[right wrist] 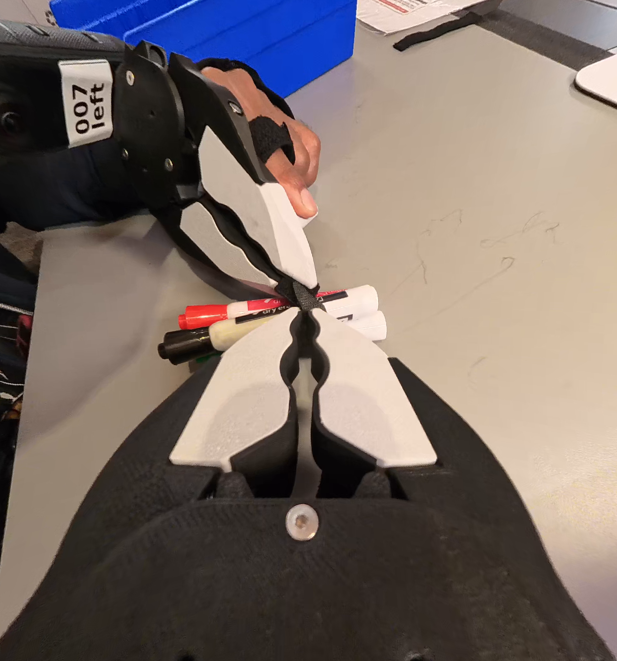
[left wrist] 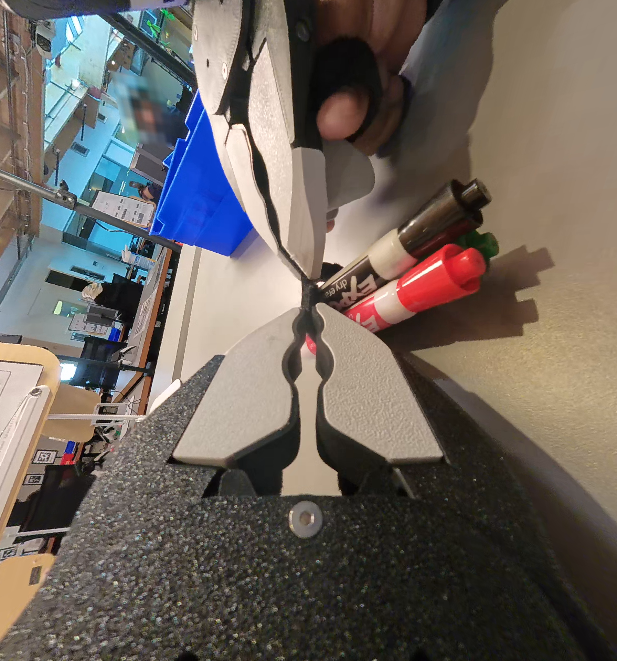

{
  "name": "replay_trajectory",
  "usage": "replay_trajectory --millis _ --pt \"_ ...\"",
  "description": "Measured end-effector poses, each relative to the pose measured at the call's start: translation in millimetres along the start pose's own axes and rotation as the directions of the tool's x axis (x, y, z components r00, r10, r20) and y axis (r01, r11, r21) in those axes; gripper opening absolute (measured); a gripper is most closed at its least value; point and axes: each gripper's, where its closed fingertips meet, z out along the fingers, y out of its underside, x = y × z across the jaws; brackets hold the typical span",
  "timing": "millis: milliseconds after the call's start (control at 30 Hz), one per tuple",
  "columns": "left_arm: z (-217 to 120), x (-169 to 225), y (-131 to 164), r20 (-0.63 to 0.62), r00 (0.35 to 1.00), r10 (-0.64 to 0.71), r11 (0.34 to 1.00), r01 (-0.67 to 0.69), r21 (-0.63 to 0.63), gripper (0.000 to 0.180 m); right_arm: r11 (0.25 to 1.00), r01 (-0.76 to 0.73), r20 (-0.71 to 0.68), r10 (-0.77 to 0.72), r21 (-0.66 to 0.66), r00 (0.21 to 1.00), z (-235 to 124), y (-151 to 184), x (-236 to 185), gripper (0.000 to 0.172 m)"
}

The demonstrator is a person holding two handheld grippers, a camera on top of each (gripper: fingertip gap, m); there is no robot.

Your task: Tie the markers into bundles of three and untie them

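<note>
Three cylindrical plastic dry-erase markers, red-capped (right wrist: 206, 314), black-capped (right wrist: 185, 343) and green-capped (left wrist: 478, 243), lie bundled on the grey table (right wrist: 478, 322), near side of the blue plastic bin (right wrist: 264, 32). A black fabric hook-and-loop strap (right wrist: 301, 297) wraps the bundle's middle. Left gripper (right wrist: 296, 282) is clenched on the strap from the bin side; right gripper (right wrist: 305, 314) pinches the same strap from the opposite side, tips nearly touching w/ the left's.

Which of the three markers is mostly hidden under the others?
The green marker: only its green cap peeks out beneath the black marker and red marker.
</note>
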Motion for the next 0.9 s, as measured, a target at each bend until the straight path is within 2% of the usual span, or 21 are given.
replay_trajectory --millis 333,567,767,900 --pt "0.3 1.1 2.2 -0.011 0.998 -0.063 0.998 0.063 -0.008 0.003 0.997 -0.072 -0.017 0.072 0.002 0.997 0.3 1.2 2.5 0.001" --pt "-1.8 4.1 1.6 -0.008 1.000 0.015 1.000 -0.015 0.008 0.002 0.997 -0.071 -0.006 0.071 -0.013 0.997 0.6 3.8 -1.6 0.001" --pt "-2.1 7.1 -2.2 0.011 0.994 0.106 0.994 -0.106 0.011 0.002 0.992 -0.126 0.048 0.126 -0.012 0.991 -2.3 5.8 -6.3 0.001" --pt "-2.3 7.8 -3.8 0.019 0.993 0.113 0.994 -0.113 0.014 0.002 0.989 -0.150 0.076 0.151 -0.010 0.986 -4.0 6.4 -8.1 0.001"
